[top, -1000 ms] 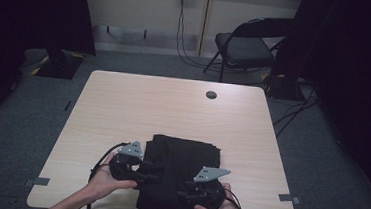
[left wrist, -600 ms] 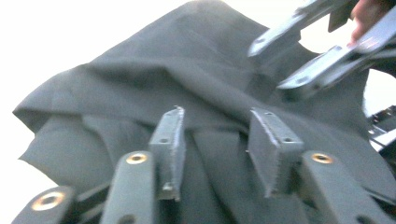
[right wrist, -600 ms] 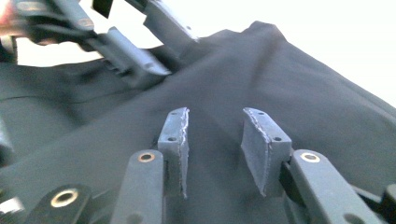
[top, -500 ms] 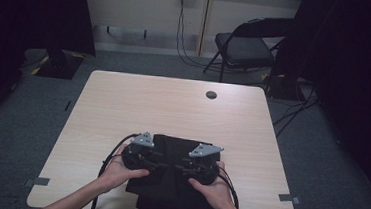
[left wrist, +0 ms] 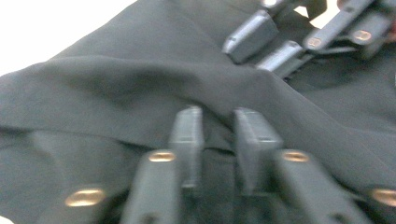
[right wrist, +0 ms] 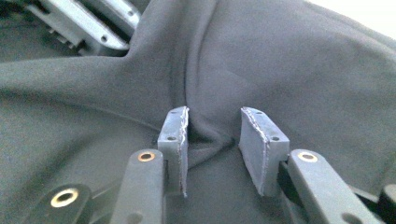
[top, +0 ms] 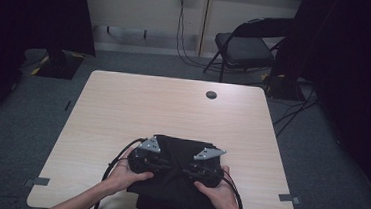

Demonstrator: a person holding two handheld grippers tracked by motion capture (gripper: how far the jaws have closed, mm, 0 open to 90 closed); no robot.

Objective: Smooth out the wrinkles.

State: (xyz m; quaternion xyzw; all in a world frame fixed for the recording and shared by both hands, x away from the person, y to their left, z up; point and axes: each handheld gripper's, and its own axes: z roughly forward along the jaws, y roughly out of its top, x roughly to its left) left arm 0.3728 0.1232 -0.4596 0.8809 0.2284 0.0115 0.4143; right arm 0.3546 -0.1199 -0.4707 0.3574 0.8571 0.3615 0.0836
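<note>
At the near edge of the surface (top: 123,109) the black cloth (top: 172,183) lies bunched under both your hands. Your left hand-held gripper (left wrist: 218,116) has just been closing and pinches a fold; your right hand-held gripper (right wrist: 212,126) stands partly spread, a ridge of cloth between its jaws, unpressed.

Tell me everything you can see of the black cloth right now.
The black cloth is soft, matte fabric, folded in layers and rumpled, lying at the table's near edge. Both tools rest on it: the left tool and the right tool each have a raised fold between their jaws.
</note>
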